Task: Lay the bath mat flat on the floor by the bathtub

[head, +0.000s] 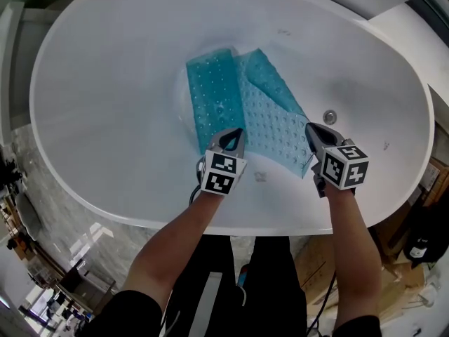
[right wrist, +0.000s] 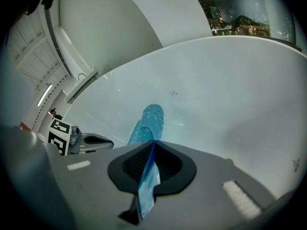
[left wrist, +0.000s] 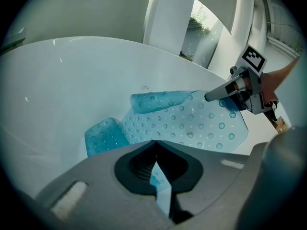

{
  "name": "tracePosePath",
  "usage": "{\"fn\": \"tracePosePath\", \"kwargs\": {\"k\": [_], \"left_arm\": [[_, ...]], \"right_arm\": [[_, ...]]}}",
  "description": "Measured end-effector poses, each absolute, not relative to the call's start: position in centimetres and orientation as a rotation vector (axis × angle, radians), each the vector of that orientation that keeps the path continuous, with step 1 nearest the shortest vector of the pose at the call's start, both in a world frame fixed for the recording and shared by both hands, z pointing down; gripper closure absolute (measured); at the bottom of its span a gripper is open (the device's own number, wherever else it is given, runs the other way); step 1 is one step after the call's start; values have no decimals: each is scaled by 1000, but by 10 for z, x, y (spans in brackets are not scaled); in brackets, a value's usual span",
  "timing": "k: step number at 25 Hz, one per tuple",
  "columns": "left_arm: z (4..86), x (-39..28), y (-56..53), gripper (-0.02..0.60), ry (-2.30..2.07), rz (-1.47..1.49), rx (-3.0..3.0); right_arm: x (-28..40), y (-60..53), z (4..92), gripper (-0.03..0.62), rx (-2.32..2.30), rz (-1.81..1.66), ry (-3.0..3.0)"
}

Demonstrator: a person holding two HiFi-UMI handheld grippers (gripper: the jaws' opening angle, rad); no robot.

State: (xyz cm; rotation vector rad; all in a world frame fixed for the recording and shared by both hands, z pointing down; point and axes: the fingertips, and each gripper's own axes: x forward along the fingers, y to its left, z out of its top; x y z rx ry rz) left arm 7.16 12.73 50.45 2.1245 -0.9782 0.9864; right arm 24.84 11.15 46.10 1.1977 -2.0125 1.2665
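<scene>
Grip on the bath mat [head: 261, 107], both tongs at once.
Left gripper [head: 233, 136] and right gripper [head: 313, 129] each have their jaws clamped on the mat's near edge. The teal, dimpled sheet is folded over itself at frame centre, down inside the white bathtub [head: 98, 83], not on the floor.

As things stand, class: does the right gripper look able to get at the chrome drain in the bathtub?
Probably yes: the chrome drain lies bare beside the right gripper, not under the bath mat. But its jaws are shut on the mat's edge, so it would have to let go first.
</scene>
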Motion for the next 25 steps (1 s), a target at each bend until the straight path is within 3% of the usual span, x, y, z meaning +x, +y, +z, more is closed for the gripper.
{"fn": "tracePosePath", "kwargs": {"k": [12,25], "left_arm": [[487,148,123,578,-947,959,2136],[457,171,115,578,-936,963,2170]], "right_arm": [[301,104,445,589,1230,1251,-2032],[331,112,411,589,1280,1256,-2030]]}}
